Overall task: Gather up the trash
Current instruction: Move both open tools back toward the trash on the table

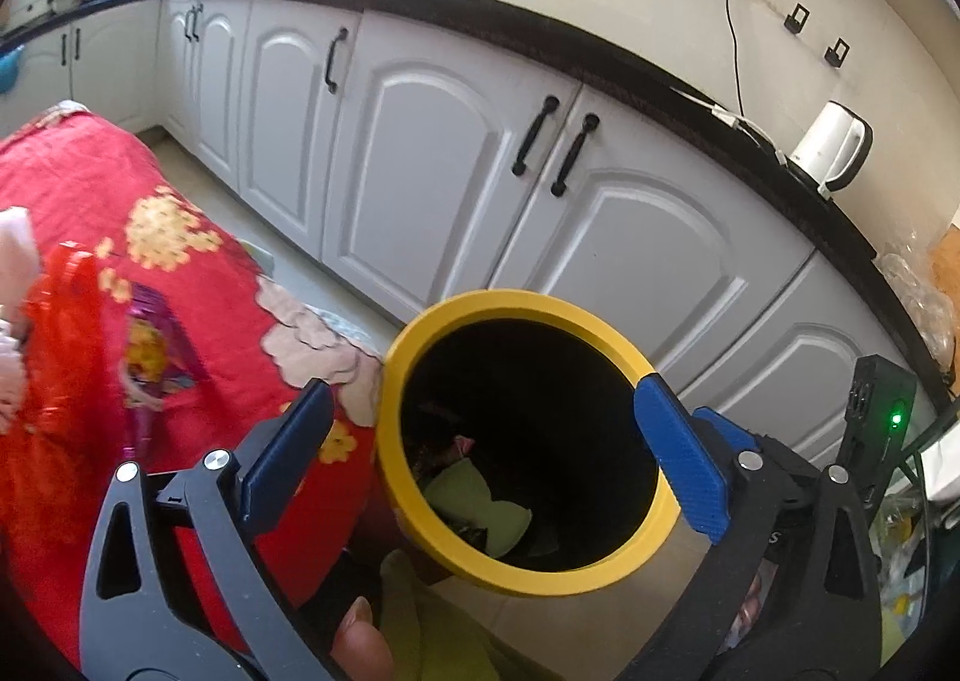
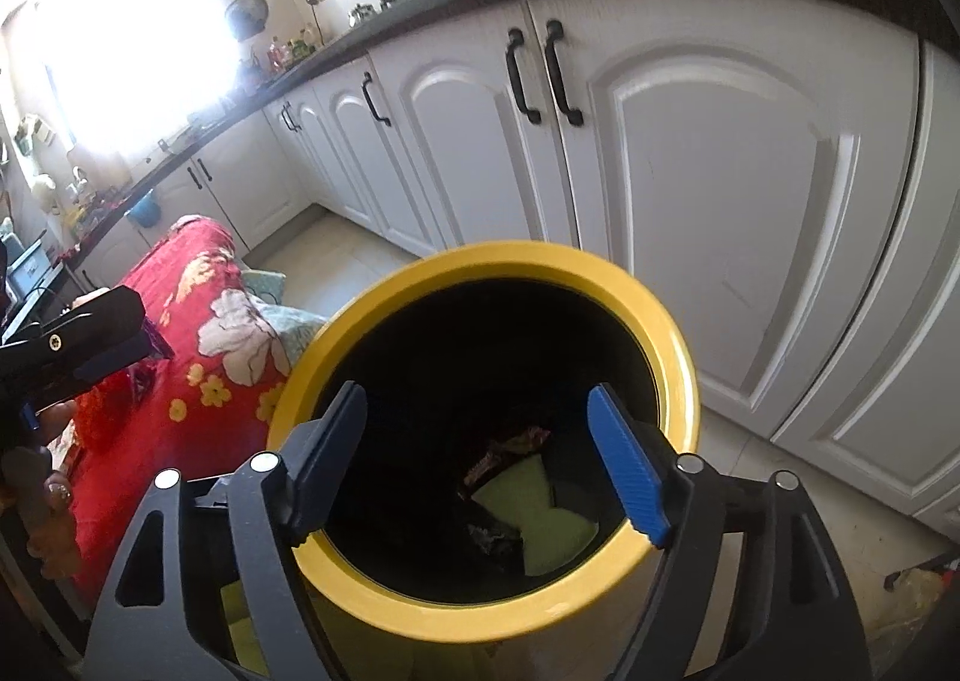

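A trash bin with a yellow rim (image 1: 510,309) (image 2: 480,261) stands on the floor beside a red flowered tablecloth. Inside lie a green wrapper (image 2: 540,519) (image 1: 474,501) and dark snack wrappers (image 2: 510,453). My left gripper (image 1: 486,453) is open and empty, its fingers either side of the bin's mouth. My right gripper (image 2: 480,465) is open and empty, just above the bin's opening. A purple wrapper (image 1: 150,351) and crumpled red plastic (image 1: 66,321) lie on the tablecloth to the left. The left gripper also shows at the left edge of the right wrist view (image 2: 90,339).
White cabinets (image 1: 450,153) with black handles run behind the bin under a black counter (image 1: 540,33). A white kettle (image 1: 834,147) stands on the counter at right. The table with the red cloth (image 1: 180,261) lies left of the bin. Tiled floor (image 2: 360,255) lies between table and cabinets.
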Motion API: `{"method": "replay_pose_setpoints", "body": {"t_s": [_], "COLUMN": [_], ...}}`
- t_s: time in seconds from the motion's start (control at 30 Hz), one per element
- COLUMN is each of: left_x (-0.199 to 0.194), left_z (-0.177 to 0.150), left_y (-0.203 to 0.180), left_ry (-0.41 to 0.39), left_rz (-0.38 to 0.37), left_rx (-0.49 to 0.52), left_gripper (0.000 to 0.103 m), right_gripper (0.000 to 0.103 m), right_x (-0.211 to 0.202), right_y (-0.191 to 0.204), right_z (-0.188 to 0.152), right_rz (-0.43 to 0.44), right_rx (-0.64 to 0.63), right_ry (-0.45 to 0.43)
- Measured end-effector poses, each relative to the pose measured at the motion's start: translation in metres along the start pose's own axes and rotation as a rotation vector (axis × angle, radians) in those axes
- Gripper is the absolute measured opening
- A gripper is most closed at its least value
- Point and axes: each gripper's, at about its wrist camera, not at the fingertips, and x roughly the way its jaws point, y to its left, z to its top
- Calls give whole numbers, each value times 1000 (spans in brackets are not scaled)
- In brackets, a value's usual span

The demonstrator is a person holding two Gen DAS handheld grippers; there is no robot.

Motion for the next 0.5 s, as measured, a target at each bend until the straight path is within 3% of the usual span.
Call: {"method": "replay_pose_setpoints", "body": {"t_s": [0.5], "left_x": [-62], "left_z": [7], "left_y": [26], "left_ry": [-135], "left_rz": [96], "left_rx": [-30], "left_gripper": [92], "right_gripper": [79], "right_x": [-29], "right_y": [51], "right_z": [13], "right_rz": [72], "right_rx": [-91], "right_ry": [-89]}}
